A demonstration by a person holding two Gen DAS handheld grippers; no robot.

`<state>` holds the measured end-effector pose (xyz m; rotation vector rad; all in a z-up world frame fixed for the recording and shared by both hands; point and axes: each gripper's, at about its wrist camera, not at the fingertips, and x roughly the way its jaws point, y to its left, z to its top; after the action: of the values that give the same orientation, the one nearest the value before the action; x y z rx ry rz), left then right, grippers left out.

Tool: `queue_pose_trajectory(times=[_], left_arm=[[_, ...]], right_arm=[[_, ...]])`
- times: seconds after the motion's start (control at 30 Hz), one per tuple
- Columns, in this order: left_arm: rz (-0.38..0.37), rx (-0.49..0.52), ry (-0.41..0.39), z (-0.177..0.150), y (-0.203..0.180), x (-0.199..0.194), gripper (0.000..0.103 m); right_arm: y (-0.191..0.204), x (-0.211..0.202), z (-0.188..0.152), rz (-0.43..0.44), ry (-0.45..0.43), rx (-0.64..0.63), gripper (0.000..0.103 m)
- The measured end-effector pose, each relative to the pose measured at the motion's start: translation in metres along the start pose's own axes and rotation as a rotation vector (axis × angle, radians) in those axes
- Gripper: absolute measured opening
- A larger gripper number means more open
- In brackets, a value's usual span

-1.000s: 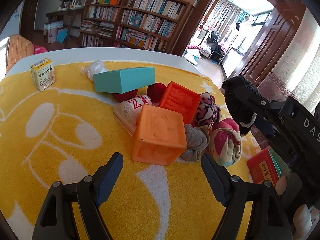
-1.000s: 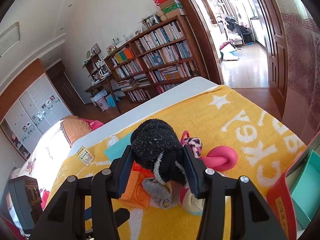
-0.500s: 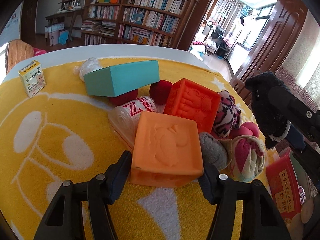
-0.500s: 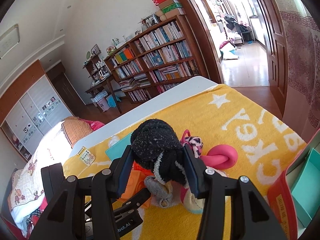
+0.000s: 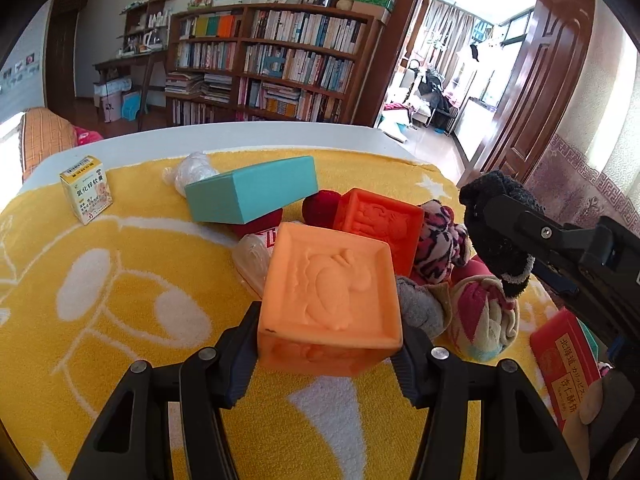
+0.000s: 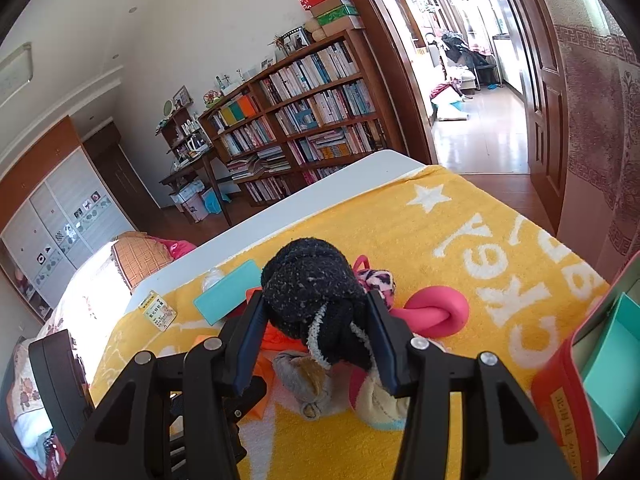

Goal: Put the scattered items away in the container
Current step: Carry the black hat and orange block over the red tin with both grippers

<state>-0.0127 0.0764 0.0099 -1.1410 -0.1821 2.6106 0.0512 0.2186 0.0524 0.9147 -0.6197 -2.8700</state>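
My left gripper (image 5: 326, 350) is shut on a light orange embossed cube (image 5: 332, 296), its pads pressing on both lower sides. My right gripper (image 6: 316, 320) is shut on a rolled black sock (image 6: 308, 280) and holds it above the pile; in the left wrist view that sock (image 5: 480, 208) hangs at the right. The container, a red box with a teal inside (image 6: 568, 392), stands at the right edge of the yellow towel (image 5: 120, 300). Behind the cube lie a darker orange cube (image 5: 380, 220), a teal box (image 5: 252, 196) and several rolled socks (image 5: 484, 320).
A small yellow carton (image 5: 86, 188) stands alone at the far left of the towel. A clear plastic bag (image 5: 192, 168), a red ball (image 5: 320, 206) and a pink knotted toy (image 6: 436, 312) lie around the pile. The white table edge (image 5: 240, 136) is beyond.
My left gripper has slid forward around the light orange cube and its jaws have come in onto the cube's sides. The right gripper and black sock have not moved.
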Motion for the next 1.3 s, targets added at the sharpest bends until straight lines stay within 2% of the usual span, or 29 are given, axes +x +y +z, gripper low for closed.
queue_pose_trajectory(times=[0.2,0.5,0.7,0.83,0.97,1.1,1.3], left_arm=[[0.035,0.046,-0.057,0.002,-0.008,-0.016,0.06],[0.023,0.052,-0.092,0.004,-0.013,-0.029,0.06],[0.002,0.062,-0.118,0.005,-0.019,-0.039,0.06],[-0.042,0.039,-0.129,0.007,-0.017,-0.047,0.06],[-0.133,0.009,-0.115,0.008,-0.016,-0.051,0.06],[-0.166,0.031,-0.12,0.007,-0.027,-0.058,0.06],[-0.233,0.064,-0.104,0.002,-0.05,-0.065,0.06]], right_arm=[[-0.001,0.0,-0.001,-0.013,-0.009,0.0,0.053],[-0.003,-0.003,0.001,-0.033,-0.035,0.002,0.053],[-0.004,-0.002,-0.001,-0.076,-0.054,0.002,0.053],[-0.002,-0.017,-0.002,-0.08,-0.069,0.015,0.053],[0.001,-0.044,-0.005,-0.08,-0.09,-0.001,0.053],[-0.006,-0.072,-0.006,-0.085,-0.104,-0.01,0.053],[-0.034,-0.121,-0.015,-0.147,-0.127,-0.029,0.053]])
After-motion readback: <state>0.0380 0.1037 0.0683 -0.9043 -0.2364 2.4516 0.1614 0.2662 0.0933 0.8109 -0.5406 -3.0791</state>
